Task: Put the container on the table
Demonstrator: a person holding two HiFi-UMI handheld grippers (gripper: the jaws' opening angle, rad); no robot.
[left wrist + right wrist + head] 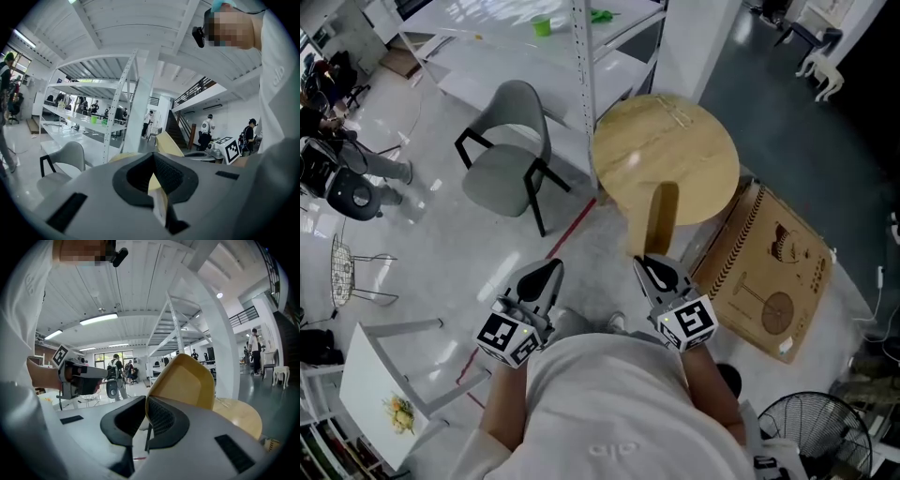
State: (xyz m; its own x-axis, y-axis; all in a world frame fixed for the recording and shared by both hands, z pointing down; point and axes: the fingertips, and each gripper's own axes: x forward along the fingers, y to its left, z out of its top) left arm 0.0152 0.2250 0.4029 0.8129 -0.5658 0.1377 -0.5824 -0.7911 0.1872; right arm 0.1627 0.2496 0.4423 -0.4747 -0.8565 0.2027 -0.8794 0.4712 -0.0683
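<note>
Your left tool (549,272) and right tool (654,270) were both closed, empty. With no container visible, you risked bumping the yellow chair (662,220).

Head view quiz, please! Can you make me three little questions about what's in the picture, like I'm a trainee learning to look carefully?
1. True or false: a container stands on the round wooden table.
2. Pick one. The chair to the left of the table is: A red, B grey, C green.
3. Fill the gap: the left gripper and the right gripper each have their jaws ____ (together or apart).

Key
1. False. The tabletop is bare.
2. B.
3. Together, with nothing held between them.
</note>
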